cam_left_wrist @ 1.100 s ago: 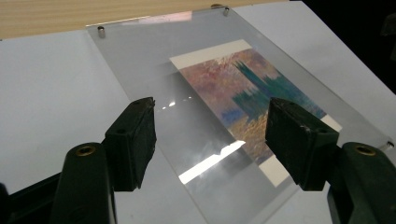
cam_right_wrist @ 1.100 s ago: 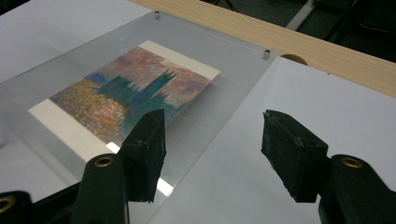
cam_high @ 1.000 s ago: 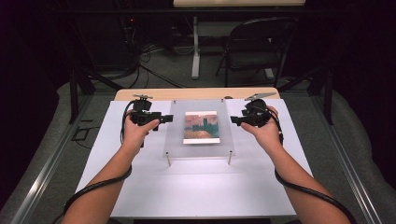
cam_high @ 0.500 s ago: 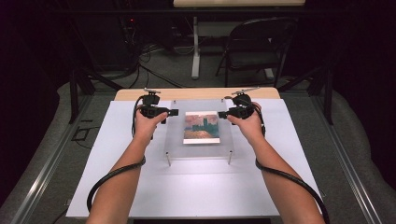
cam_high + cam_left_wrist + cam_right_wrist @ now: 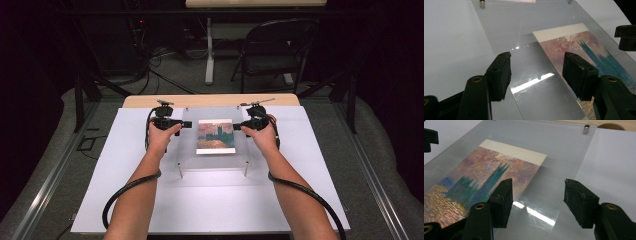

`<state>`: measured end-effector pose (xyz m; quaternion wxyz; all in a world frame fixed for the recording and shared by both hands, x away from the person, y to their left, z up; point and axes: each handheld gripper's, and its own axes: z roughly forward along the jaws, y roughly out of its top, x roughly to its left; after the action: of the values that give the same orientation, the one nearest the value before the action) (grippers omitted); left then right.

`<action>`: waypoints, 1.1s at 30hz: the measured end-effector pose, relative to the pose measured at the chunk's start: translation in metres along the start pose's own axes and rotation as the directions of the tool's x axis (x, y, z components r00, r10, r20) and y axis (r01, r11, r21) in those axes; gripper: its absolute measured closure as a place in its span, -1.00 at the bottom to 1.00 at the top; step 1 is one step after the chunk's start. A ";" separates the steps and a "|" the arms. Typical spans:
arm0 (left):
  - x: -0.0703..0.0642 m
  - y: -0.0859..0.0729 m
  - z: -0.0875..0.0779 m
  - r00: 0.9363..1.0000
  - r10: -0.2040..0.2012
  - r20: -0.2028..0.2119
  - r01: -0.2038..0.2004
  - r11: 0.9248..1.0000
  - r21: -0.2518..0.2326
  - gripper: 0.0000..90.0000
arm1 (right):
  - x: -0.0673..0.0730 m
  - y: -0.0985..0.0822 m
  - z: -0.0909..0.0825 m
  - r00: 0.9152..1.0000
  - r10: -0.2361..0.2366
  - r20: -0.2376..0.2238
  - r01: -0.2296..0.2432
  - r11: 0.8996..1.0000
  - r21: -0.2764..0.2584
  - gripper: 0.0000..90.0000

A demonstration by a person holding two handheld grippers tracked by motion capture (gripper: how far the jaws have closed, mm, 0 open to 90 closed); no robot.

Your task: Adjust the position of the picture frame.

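Hovering over the clear plate [image 5: 212, 137], your left tool [image 5: 188, 124] and right tool [image 5: 236, 127] now face each other across the picture [image 5: 215, 136], one at each side edge. Both stand apart with nothing pinched. In the left gripper view the left tool [image 5: 536, 72] has glass under the gap and the picture's [image 5: 584, 50] edge just under the jaw nearer the middle; its jaws have just been closing a little, yet no pad presses on anything. In the right gripper view the right tool [image 5: 537, 200] sits the same way, picture [image 5: 486, 175] beneath one jaw, bare plate [image 5: 559, 157] beneath the other.

Outward from the tools, the plate rests on short metal pegs [image 5: 180, 170] above the white surface [image 5: 125, 200], and the picture lies in the plate's middle, between the two tools.

Compared with a second ago, your hands have come inward and down from the plate's outer corners to the picture's sides. That reads as lining up for a two-sided lift of the plate or frame; the grip itself is not yet made, so I'd judge the work as barely begun.
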<state>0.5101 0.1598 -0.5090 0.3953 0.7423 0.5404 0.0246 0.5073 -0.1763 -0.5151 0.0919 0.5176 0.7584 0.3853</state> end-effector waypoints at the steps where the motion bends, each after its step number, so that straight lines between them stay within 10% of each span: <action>1: 0.000 -0.001 0.001 1.000 -0.002 0.004 0.002 1.000 0.002 -0.13 | -0.001 -0.001 0.000 1.000 0.009 0.000 -0.009 1.000 0.005 -0.11; 33: 0.012 -0.016 0.017 0.998 -0.060 0.016 0.059 0.997 0.051 -0.28 | -0.016 -0.016 0.007 0.984 0.156 -0.090 -0.153 0.987 0.044 -0.20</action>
<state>0.5101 0.1615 -0.5350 0.3817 0.7358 0.5594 -0.0071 0.5074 -0.1895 -0.5349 0.0164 0.5580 0.7264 0.4009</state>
